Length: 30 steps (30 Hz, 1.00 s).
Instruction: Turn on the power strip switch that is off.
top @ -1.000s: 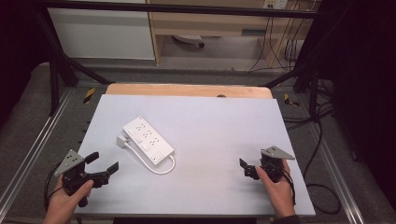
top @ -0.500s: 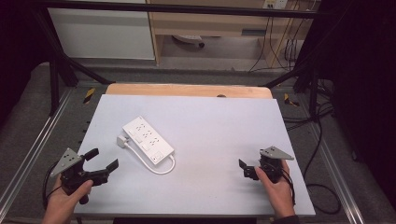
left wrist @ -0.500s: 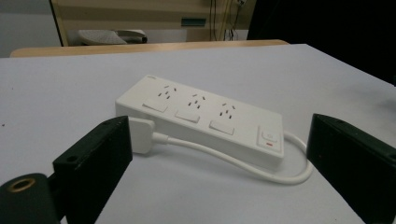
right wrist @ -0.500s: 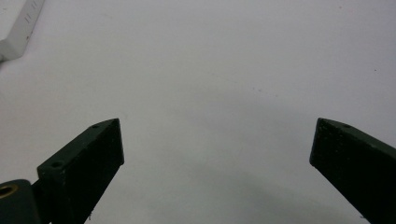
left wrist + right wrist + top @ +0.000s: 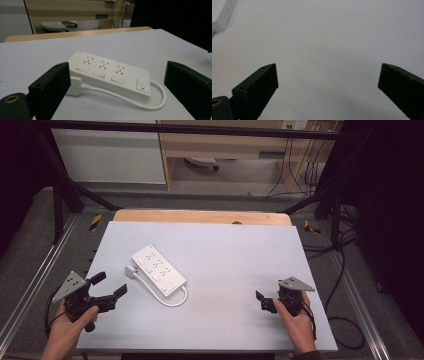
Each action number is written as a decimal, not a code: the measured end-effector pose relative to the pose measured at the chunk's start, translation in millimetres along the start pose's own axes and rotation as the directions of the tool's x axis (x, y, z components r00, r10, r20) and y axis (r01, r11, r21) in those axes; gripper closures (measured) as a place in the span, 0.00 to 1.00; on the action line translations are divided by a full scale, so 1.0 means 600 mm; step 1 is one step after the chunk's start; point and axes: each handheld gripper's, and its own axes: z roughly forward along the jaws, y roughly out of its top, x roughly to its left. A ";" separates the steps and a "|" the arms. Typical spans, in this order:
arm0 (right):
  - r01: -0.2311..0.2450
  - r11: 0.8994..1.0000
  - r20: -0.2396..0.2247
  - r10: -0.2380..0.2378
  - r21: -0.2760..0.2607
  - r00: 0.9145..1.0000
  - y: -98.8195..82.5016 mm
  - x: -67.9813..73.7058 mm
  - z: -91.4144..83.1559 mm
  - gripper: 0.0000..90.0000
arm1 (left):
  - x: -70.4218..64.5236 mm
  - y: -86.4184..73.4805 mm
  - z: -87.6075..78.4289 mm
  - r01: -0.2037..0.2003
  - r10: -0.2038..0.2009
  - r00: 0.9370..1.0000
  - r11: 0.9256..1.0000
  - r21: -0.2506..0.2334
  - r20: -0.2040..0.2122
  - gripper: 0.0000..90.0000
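Two claws wait spread and empty: your left claw (image 5: 106, 289) faces the white plastic three-socket power strip (image 5: 158, 271) lying left of centre on the pale grey table (image 5: 240, 255), ready to approach; your right claw (image 5: 262, 301) points at bare surface.

L hand (image 5: 67, 320) comes in from the bottom-left corner of the high view, wrapped round the left gripper (image 5: 111, 287), which sits low over the table's near-left w/ its grey plate up top and jaws spread wide, pointing right and a bit away from the person; its own view has both black jaws far apart w/ nothing between them. R hand (image 5: 295, 317) enters bottom-right, holding the right gripper (image 5: 262, 302) low near the table's near-right, jaws aimed left toward the middle. R jaws also stand wide apart in the right gripper view, angled down at bare surface, gripping nothing.
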 end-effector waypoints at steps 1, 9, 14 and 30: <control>0.000 1.000 0.001 0.000 0.000 1.000 0.000 0.000 0.000 0.04 | 0.001 0.004 0.001 0.001 -0.001 1.000 1.000 0.001 0.001 0.08; -0.001 1.000 0.001 0.001 -0.002 1.000 0.000 0.000 0.000 0.04 | 0.004 0.020 0.006 -0.012 0.012 1.000 1.000 0.001 0.004 0.08; -0.004 1.000 0.000 0.004 -0.001 1.000 0.000 0.000 -0.001 0.04 | 0.005 0.028 0.012 -0.016 0.016 1.000 1.000 0.000 0.003 0.06; -0.005 1.000 0.013 0.005 -0.003 1.000 -0.002 0.001 -0.005 0.04 | 0.011 0.051 0.048 -0.035 0.035 0.999 0.999 0.008 -0.005 0.07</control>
